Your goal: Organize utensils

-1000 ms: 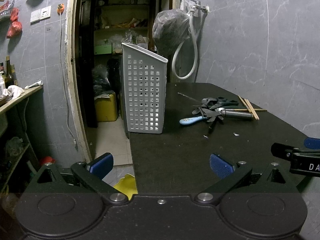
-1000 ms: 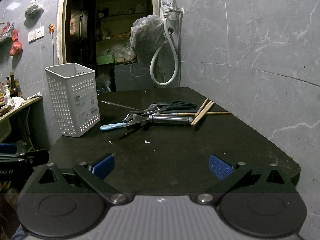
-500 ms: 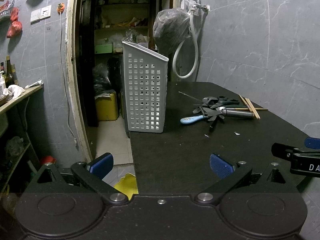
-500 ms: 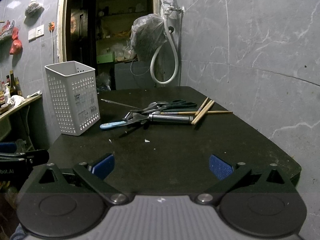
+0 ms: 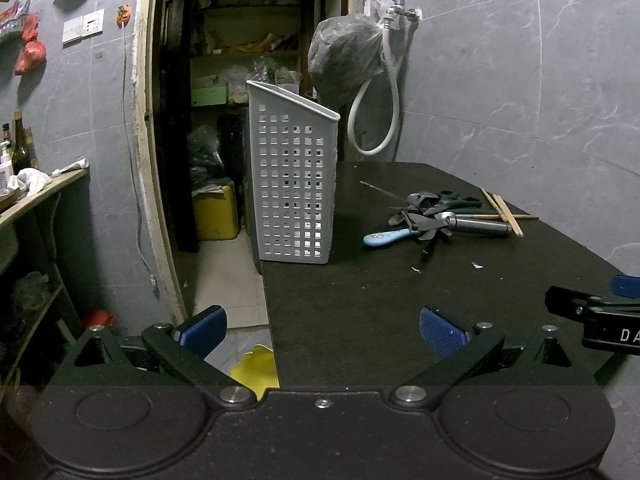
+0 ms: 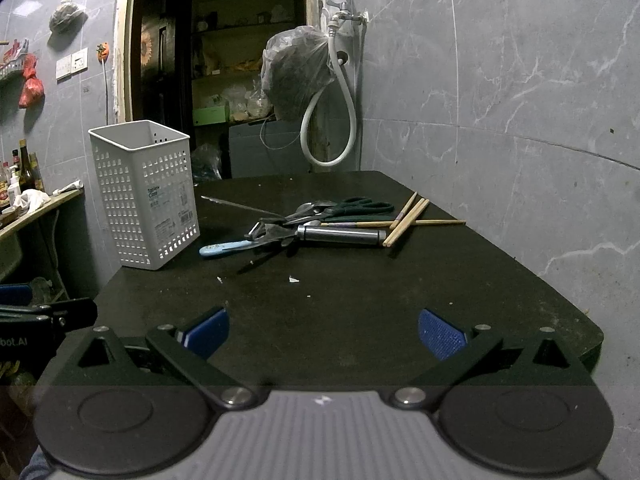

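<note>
Two hand-held grippers hover at the near edge of a dark table (image 6: 360, 304), both released and carrying nothing. The right hand-held gripper (image 6: 322, 334) has its blue pads (image 6: 440, 338) spread wide over bare tabletop; the left hand-held gripper (image 5: 320, 330), set just off the table's left corner, is splayed the same way, one pad over the tiled floor (image 5: 228, 280) below.

Farther in, a few pale scraps (image 6: 294, 279) dot the surface. Beyond them lies the job itself: a loose heap of utensils near the middle of the table, well apart from both tools. A light-blue-handled utensil (image 6: 226, 247) points toward the near left, a steel cylindrical handle (image 6: 340, 236) lies crosswise, dark-handled scissors (image 6: 360, 206) sit behind, and wooden chopsticks (image 6: 408, 216) fan out on the right. A thin metal skewer (image 6: 236, 204) trails off toward the back left.

At the table's left edge stands a white perforated utensil holder (image 6: 146, 196), upright and apparently empty, though its floor is hidden.

The sorting looks not yet begun; this reads as the approach. The next move likely calls for the right tool to advance, drop low over one outlying piece such as the blue handle or a chopstick, and close across its narrow width before lifting it clear of the tangle. Behind all this, a white hose (image 6: 328, 128) loops from a wall tap.
</note>
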`<act>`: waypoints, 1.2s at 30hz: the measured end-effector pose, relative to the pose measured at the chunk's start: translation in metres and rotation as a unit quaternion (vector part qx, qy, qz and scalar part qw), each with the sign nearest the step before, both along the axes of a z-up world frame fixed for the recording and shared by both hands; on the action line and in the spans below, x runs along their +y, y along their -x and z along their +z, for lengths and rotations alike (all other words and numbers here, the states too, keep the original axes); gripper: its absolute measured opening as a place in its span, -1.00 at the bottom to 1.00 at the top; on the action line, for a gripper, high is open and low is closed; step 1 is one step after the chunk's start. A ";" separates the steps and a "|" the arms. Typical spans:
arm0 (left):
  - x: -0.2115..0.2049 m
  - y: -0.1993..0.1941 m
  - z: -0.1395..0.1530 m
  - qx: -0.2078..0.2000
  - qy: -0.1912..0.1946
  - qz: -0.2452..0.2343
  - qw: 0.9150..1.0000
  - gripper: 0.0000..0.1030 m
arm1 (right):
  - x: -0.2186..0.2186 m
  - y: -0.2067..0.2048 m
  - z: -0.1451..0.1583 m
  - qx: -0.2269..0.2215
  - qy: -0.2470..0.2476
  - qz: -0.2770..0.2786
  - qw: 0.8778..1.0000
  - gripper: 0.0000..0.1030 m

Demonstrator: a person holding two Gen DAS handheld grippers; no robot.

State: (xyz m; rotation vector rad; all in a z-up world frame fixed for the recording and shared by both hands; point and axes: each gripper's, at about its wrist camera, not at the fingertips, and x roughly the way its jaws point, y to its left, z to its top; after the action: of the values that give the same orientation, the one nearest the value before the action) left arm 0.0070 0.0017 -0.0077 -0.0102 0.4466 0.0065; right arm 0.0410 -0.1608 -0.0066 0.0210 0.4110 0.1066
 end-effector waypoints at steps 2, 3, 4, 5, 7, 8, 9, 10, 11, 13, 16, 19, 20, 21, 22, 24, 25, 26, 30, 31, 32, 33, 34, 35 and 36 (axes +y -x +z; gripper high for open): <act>0.000 0.000 0.000 0.000 0.000 0.000 1.000 0.99 | 0.000 0.000 0.000 0.000 0.000 0.000 1.000 1.00; 0.000 0.000 0.000 0.000 0.000 0.000 1.000 0.99 | 0.000 0.000 0.001 0.000 0.000 0.000 1.000 1.00; 0.000 0.000 0.000 0.000 0.000 0.000 1.000 0.99 | 0.000 0.000 0.001 0.000 0.000 0.000 1.000 1.00; 0.000 0.000 0.000 0.000 0.000 0.000 1.000 0.99 | 0.000 0.000 0.001 0.000 0.000 0.000 1.000 1.00; 0.001 0.000 -0.001 0.001 0.000 0.000 1.000 0.99 | 0.000 0.000 0.001 0.001 0.001 0.000 1.000 1.00; 0.001 0.000 0.000 0.002 0.001 0.000 1.000 0.99 | 0.000 0.000 0.001 0.001 0.001 0.000 1.000 1.00; 0.001 0.000 -0.001 0.002 0.001 0.000 1.000 0.99 | 0.000 0.000 0.001 0.001 0.001 0.000 1.000 1.00; 0.001 0.000 -0.001 0.002 0.000 0.000 1.000 0.99 | 0.000 0.001 0.001 0.001 0.002 0.000 1.000 1.00; 0.000 0.000 0.000 0.003 -0.001 0.001 1.000 0.99 | 0.000 0.000 0.001 0.001 0.002 0.000 1.000 1.00; 0.000 0.000 0.000 0.003 0.000 0.001 1.000 0.99 | 0.001 0.000 0.001 0.001 0.002 0.000 1.000 1.00; 0.000 -0.001 0.000 0.003 0.000 0.001 1.000 0.99 | 0.000 0.001 0.002 0.002 0.002 0.000 1.000 1.00; 0.000 0.000 0.000 0.003 -0.001 0.001 1.000 0.99 | 0.001 0.001 0.003 0.002 0.003 0.000 1.000 1.00; 0.000 -0.001 0.000 0.003 -0.001 0.001 1.000 0.99 | 0.001 0.001 0.003 0.002 0.002 0.001 1.000 1.00; 0.000 0.000 0.000 0.003 0.000 0.001 1.000 0.99 | 0.001 0.001 0.002 0.002 0.002 0.002 1.000 1.00; 0.000 -0.001 0.000 0.003 0.000 0.001 1.000 0.99 | 0.000 0.001 0.002 0.003 0.001 0.003 1.000 1.00; 0.000 0.000 0.000 0.003 -0.001 0.001 1.000 0.99 | -0.001 0.001 0.001 0.005 -0.002 0.005 1.000 1.00; 0.000 -0.001 0.000 0.003 -0.001 0.000 1.000 0.99 | -0.001 0.001 0.001 0.005 -0.002 0.005 1.000 1.00; 0.000 0.000 0.000 0.004 -0.001 0.000 1.000 0.99 | -0.001 0.001 0.001 0.006 -0.001 0.004 1.000 1.00; 0.001 -0.001 0.000 0.003 -0.003 0.003 1.000 0.99 | -0.001 0.001 0.002 0.006 0.000 0.005 1.000 1.00; 0.003 -0.001 0.001 0.002 -0.003 0.005 1.000 0.99 | -0.001 0.001 0.002 0.006 0.000 0.005 1.000 1.00; 0.005 -0.002 0.002 0.000 -0.001 0.008 1.000 0.99 | -0.001 0.000 0.002 0.006 0.000 0.006 1.000 1.00; 0.007 -0.003 0.003 -0.003 0.000 0.010 1.000 0.99 | -0.001 -0.002 0.002 0.007 -0.001 0.008 1.000 1.00; 0.010 -0.004 0.004 -0.007 0.000 0.013 1.000 0.99 | -0.001 -0.003 0.002 0.006 -0.001 0.009 1.000 1.00; 0.013 -0.005 0.006 -0.012 -0.001 0.018 1.000 0.99 | -0.002 -0.004 0.002 0.005 -0.001 0.009 1.000 1.00; 0.016 -0.006 0.008 -0.018 -0.002 0.024 1.000 0.99 | -0.002 -0.006 0.001 0.004 0.001 0.009 1.000 1.00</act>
State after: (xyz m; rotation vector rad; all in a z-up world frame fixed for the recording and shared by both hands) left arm 0.0130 0.0181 -0.0002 -0.0177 0.4109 0.0532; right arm 0.0470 -0.1626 -0.0052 0.0161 0.4202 0.1248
